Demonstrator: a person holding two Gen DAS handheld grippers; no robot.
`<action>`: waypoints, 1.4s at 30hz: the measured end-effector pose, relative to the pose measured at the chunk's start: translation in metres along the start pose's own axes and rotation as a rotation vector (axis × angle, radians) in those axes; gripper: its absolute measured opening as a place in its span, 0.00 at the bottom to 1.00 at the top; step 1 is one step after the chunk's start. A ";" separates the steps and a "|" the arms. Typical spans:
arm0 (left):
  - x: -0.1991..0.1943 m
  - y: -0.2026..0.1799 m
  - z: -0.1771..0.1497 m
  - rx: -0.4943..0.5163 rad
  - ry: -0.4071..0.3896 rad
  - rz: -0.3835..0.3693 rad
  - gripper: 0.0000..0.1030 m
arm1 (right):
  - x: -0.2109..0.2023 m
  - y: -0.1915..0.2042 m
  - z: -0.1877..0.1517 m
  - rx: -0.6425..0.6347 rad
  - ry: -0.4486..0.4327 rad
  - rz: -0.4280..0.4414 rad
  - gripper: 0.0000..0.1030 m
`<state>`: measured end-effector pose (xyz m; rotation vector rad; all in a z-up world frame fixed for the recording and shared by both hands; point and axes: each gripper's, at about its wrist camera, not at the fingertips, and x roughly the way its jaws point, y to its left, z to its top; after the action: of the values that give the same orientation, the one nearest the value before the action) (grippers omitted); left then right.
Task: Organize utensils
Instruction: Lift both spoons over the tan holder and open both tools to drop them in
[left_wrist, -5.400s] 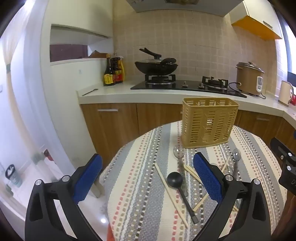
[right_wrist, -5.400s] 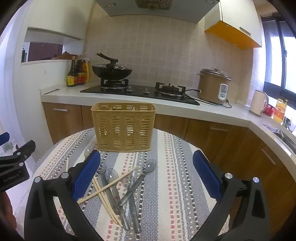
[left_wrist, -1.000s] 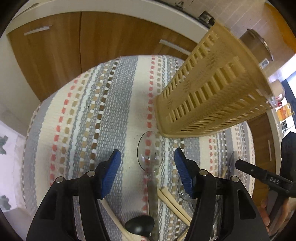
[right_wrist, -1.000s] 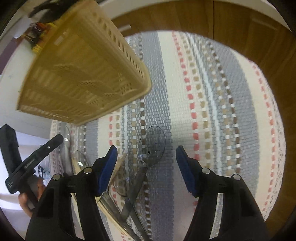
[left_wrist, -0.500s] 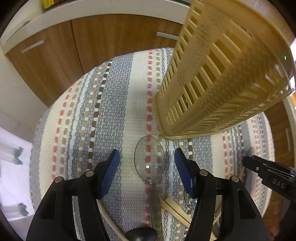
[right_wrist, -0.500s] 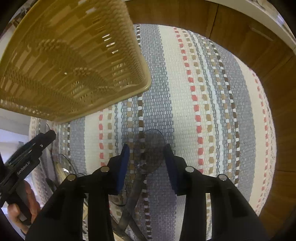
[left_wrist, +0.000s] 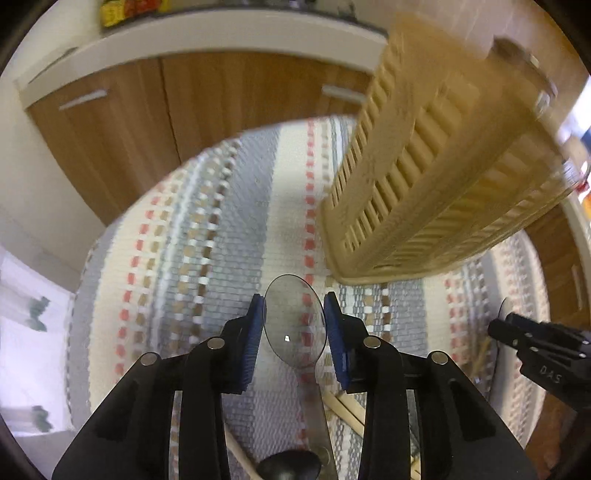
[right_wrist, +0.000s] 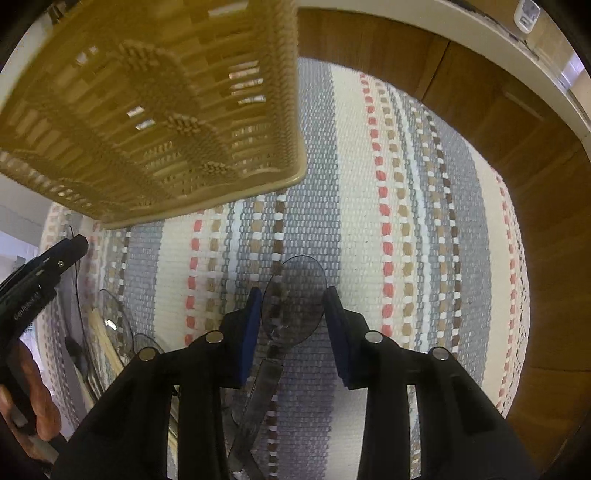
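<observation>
Utensils lie loose on a round table under a striped woven cloth (left_wrist: 229, 258), in front of a tan slotted basket (left_wrist: 424, 192) that stands upright on the cloth. Item one: a clear spoon (left_wrist: 294, 325), bowl pointing toward the basket and just short of its base, handle running back under the tool. The left gripper (left_wrist: 294, 334) points steeply down over it, its blue pads (left_wrist: 255, 343) drawn in against both edges of the bowl; the jaws are closing, with the bowl between them. Item two: a second clear spoon (right_wrist: 293, 301), darker in shadow, its bowl lying on the cloth clear of the basket's corner and its handle slanting back to the left. The right gripper (right_wrist: 293, 325) stands over it the same way, blue pads touching the bowl's two edges, jaws narrowed around it. Item three: wooden chopsticks (left_wrist: 345, 406), lying slantwise beside the first spoon's handle. Item four: a black spoon (left_wrist: 290, 467), only its bowl showing at the near edge of the left view. Further clear spoons (right_wrist: 116, 321) lie in a heap between the two tools, partly hidden. A person's hand (right_wrist: 35, 391) holds the left tool's handle. Wooden cabinets (left_wrist: 147, 129) stand behind the table.
</observation>
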<state>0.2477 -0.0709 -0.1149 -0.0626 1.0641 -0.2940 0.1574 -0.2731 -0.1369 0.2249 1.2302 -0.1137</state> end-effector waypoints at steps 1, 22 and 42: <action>-0.010 0.003 -0.002 -0.008 -0.036 -0.019 0.30 | -0.007 -0.003 -0.004 -0.002 -0.028 0.027 0.31; -0.212 -0.053 0.061 -0.036 -0.799 -0.012 0.30 | -0.234 -0.003 0.037 -0.049 -0.921 0.015 0.31; -0.129 -0.062 0.086 0.011 -0.868 0.137 0.30 | -0.138 0.001 0.101 -0.051 -0.982 -0.190 0.31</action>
<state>0.2515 -0.1033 0.0486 -0.0953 0.2024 -0.1210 0.2044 -0.3002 0.0252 -0.0098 0.2715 -0.3142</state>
